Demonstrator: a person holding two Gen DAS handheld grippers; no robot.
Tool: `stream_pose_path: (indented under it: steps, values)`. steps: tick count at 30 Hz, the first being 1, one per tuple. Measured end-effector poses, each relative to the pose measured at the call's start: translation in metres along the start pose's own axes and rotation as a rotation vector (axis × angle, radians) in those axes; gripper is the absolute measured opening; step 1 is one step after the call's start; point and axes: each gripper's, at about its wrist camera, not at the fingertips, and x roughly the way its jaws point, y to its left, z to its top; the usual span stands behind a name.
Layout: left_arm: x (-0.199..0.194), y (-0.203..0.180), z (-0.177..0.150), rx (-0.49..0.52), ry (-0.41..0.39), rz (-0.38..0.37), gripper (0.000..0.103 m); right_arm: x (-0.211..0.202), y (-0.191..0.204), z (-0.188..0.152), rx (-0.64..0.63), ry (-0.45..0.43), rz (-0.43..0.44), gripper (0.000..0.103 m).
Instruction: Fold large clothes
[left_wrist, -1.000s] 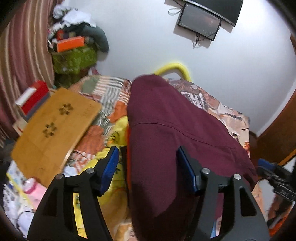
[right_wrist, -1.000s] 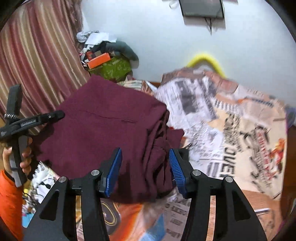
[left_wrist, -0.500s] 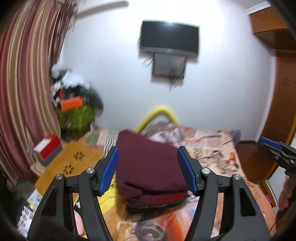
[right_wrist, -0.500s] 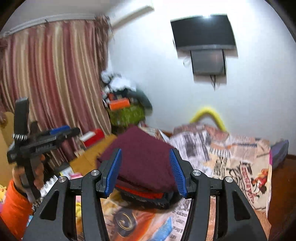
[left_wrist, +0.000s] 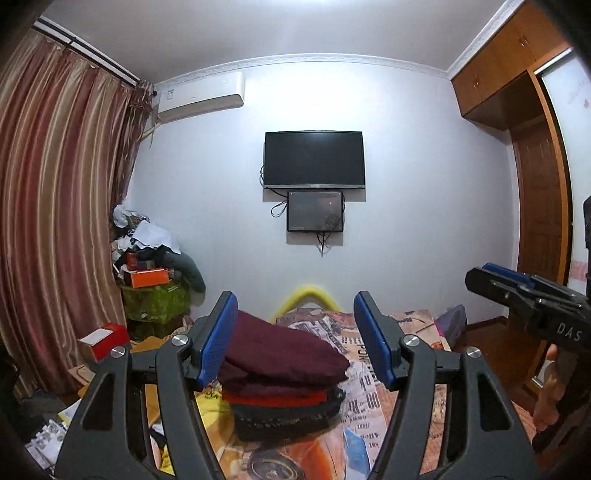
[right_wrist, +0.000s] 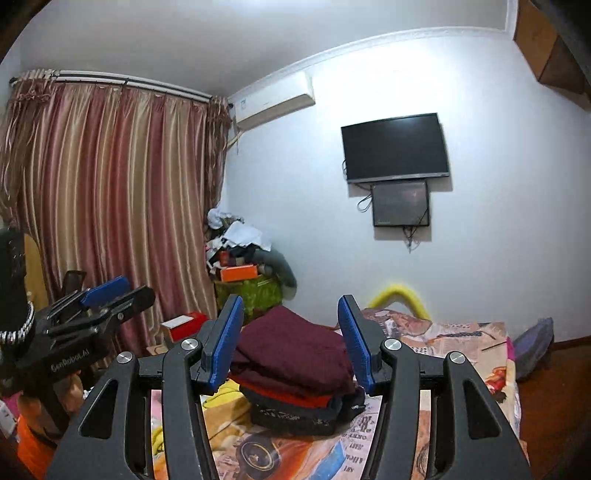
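Hidden or cut off: the near edge of the bed (left_wrist: 402, 373) falls below both views, and my own black frames cover its near corners. The bottom layers of the folded stack are hard to separate; print on the bedspread (right_wrist: 450, 332) is too warped to read. Of the person I see only a bit of hand low in the right of the left-wrist view and an orange sleeve (right_wrist: 31, 446) low in the left of the right-wrist view.

My left gripper (left_wrist: 297, 341) stands with its blue pads apart, nothing between them. My right gripper (right_wrist: 291, 341) likewise: jaws parted, empty. Both are held clear of the bed, well back from the clothes. Each shows in the other's view: right gripper (left_wrist: 524, 295) at the right margin, left gripper (right_wrist: 96, 306) at the left margin.

The task's thing: a folded maroon garment (left_wrist: 284, 354) lies on top of a stack, over a red layer (left_wrist: 273, 397) and a dark folded piece (left_wrist: 284, 417). The stack sits toward the bed's left edge, about midway along it.

Room: pale wall with a dark television (left_wrist: 314, 158) and a smaller dark panel (left_wrist: 316, 216) below it, cables dangling. Air conditioner (left_wrist: 201, 98) high near the striped curtain (left_wrist: 62, 221). Wooden wardrobe (left_wrist: 532, 147) on the right.

Around: a heap of boxes and cloth (left_wrist: 151, 266) in the corner past the bed's far left corner, a red and white box (left_wrist: 105, 338) by the left edge, a yellow curved bar (left_wrist: 308, 295) at the far edge.
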Motion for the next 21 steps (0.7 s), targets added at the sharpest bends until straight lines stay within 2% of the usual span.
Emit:
stream_pose_path:
  steps: [1,3,5,7,9,12,17,21]
  values:
    - [-0.002,-0.001,-0.004,-0.001,0.003,0.0,0.064,0.001,-0.002,-0.004,0.001,0.003,-0.008,0.05]
    - [-0.009,-0.004,-0.012,-0.012,0.014,0.002,0.066,-0.001,0.0,-0.009,-0.008,0.002,-0.027,0.057]
    - [-0.014,-0.007,-0.019,-0.018,0.012,0.013,0.069,-0.003,0.002,-0.012,-0.019,-0.005,-0.05,0.075]
    - [-0.018,-0.008,-0.024,-0.02,0.01,0.021,0.074,-0.005,0.003,-0.013,-0.018,-0.008,-0.079,0.085]
    - [-0.021,-0.009,-0.028,-0.025,0.013,0.037,0.083,-0.003,0.002,-0.014,-0.01,-0.004,-0.085,0.089]
    - [-0.022,-0.007,-0.033,-0.036,0.022,0.06,0.093,0.0,0.001,-0.016,-0.005,0.0,-0.093,0.101]
    - [-0.024,-0.008,-0.038,-0.034,0.02,0.081,0.1,-0.001,0.005,-0.026,-0.029,0.018,-0.126,0.103]
    - [-0.025,-0.009,-0.04,-0.037,0.018,0.081,0.1,-0.001,0.005,-0.029,-0.038,0.032,-0.126,0.103]
